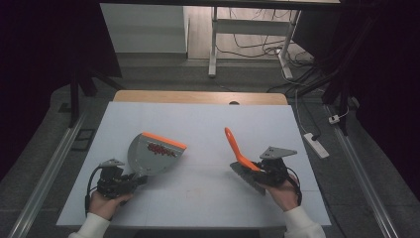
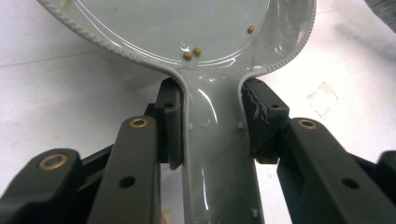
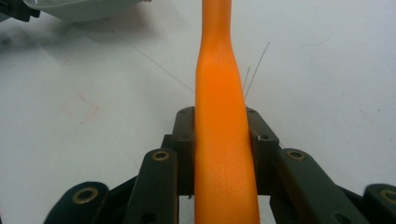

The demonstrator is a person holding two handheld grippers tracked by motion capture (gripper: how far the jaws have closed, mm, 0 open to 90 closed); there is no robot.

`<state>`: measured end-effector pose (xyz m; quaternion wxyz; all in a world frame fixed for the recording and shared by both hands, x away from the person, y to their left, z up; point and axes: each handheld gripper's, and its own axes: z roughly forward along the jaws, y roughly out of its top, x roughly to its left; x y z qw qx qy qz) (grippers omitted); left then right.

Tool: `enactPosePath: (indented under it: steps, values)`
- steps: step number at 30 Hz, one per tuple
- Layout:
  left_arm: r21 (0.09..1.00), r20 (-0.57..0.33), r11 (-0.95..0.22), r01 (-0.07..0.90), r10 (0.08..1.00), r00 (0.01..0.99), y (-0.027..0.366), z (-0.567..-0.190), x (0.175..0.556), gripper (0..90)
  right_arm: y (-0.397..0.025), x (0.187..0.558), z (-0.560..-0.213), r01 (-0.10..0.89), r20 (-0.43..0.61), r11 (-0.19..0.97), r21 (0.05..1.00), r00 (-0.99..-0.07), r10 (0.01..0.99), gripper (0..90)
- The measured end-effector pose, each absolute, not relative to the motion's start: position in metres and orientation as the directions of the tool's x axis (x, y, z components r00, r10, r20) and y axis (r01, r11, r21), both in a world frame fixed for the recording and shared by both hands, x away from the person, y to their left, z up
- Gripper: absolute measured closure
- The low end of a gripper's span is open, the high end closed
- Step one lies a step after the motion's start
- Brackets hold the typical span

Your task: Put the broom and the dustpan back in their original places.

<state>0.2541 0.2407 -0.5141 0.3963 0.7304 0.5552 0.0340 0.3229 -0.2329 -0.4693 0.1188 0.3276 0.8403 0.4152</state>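
Gripping the grey dustpan [image 1: 151,157] by its handle, my left claw [image 1: 130,181] sits at the near end, jaws clenched on both handle sides; the pan runs away and rightward, its orange lip farthest. My right claw [image 1: 258,171] is clamped on the orange brush [image 1: 236,149], whose handle rises up and to the left above the white worktop [image 1: 198,124]. Small seeds [image 2: 192,52] lie inside the pan.

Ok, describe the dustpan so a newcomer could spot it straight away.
On the white table, look at its near left part, just ahead of the left gripper that clamps its handle. The dustpan is a flat grey scoop; its orange front lip and small red bits inside set it apart from the orange-handled brush.
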Motion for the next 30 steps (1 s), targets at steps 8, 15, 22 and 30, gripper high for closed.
enactPosePath:
  steps: [8, 15, 22, 30]
  values:
    - [0.615, -0.393, -0.020, 0.788, 0.859, 0.329, 0.244, -0.516, 0.253, 61.3, -0.239, 0.322, -0.471, 0.476, 0.095, 0.414, 0.775, -0.737, 0.670, 70.3]
    - [0.602, -0.403, 0.022, 0.798, 0.871, 0.280, 0.246, -0.521, 0.250, 61.3, -0.242, 0.319, -0.473, 0.491, 0.113, 0.406, 0.771, -0.732, 0.671, 70.3]
    - [0.588, -0.406, 0.054, 0.807, 0.883, 0.237, 0.243, -0.524, 0.253, 61.3, -0.243, 0.318, -0.476, 0.500, 0.121, 0.410, 0.762, -0.733, 0.669, 70.3]
    - [0.561, -0.398, 0.092, 0.823, 0.902, 0.170, 0.240, -0.527, 0.256, 61.2, -0.244, 0.319, -0.479, 0.514, 0.133, 0.412, 0.752, -0.731, 0.669, 70.3]
